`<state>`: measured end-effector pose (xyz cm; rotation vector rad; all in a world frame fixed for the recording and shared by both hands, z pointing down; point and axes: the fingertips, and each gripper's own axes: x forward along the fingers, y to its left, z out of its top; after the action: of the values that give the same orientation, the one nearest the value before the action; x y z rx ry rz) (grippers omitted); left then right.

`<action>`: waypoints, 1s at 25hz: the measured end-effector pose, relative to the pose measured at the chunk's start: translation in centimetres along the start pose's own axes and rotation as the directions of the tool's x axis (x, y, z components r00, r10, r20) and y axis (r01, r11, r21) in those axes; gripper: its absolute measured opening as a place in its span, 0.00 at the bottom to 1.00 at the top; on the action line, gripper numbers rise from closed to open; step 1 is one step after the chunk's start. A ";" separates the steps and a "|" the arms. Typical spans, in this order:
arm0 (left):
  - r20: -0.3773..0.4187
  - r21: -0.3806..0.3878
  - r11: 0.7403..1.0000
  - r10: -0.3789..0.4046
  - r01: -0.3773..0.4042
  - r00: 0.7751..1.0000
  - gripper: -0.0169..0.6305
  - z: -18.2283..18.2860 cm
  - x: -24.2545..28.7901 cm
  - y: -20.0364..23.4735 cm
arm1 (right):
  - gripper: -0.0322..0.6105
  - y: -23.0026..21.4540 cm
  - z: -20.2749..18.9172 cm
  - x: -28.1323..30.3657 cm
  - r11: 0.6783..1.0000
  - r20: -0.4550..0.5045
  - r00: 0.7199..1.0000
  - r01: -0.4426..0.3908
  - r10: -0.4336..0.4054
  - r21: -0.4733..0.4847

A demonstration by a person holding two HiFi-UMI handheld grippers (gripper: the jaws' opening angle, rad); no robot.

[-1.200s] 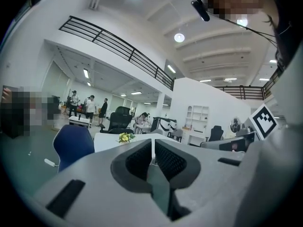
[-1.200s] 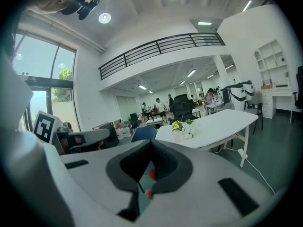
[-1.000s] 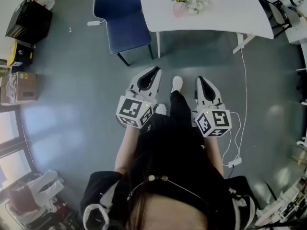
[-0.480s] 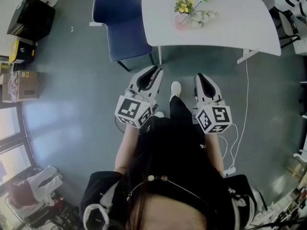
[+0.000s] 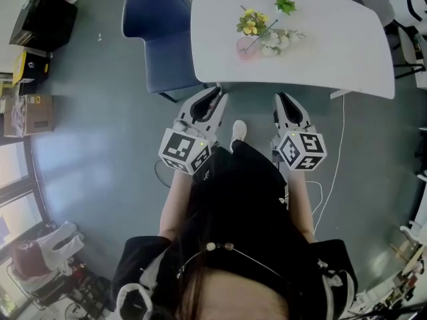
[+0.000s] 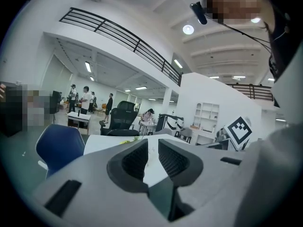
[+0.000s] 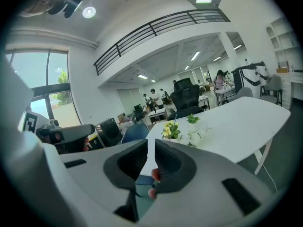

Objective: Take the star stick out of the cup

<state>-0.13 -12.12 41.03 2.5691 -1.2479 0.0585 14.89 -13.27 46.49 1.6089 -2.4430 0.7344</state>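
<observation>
A: Where's the star stick [image 5: 285, 4]?
B: It stands in the cup [image 5: 247, 47] on the table [image 5: 333, 52], green head leaning out past the flowers [image 5: 251, 24]. The left gripper [image 5: 215, 94] and right gripper [image 5: 279, 97] are well short of the cup, jaws a slit apart and empty.
A: Advice?
B: Widen one, close in on the cup, pinch the stem above the blooms and lift straight.

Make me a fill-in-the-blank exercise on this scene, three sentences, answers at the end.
1. The pink cup stands on the ___ table.
2. The chair pushed up beside that table is ___.
3. The left gripper and the right gripper, fingers slightly apart, both hold ___.

Missing words: white; blue; nothing.
</observation>
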 end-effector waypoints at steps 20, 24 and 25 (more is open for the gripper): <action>-0.004 0.041 0.999 -0.008 0.008 1.000 0.11 3.9 6.9 6.4 | 0.21 -8.0 -3.6 21.2 1.000 -0.336 0.942 -0.023 0.023 0.005; 0.001 0.047 0.999 0.003 -0.003 1.000 0.11 4.4 7.4 7.9 | 0.21 -9.0 -4.2 23.6 1.000 -0.374 0.927 -0.007 0.011 0.011; 0.000 0.044 0.999 0.008 -0.008 1.000 0.11 4.3 7.4 8.3 | 0.21 -9.2 -4.3 24.1 1.000 -0.383 0.924 -0.007 0.010 0.011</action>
<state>-2.29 -23.80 39.99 2.6014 -1.2700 0.0880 12.11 -34.20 61.95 1.3070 -2.1674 0.9596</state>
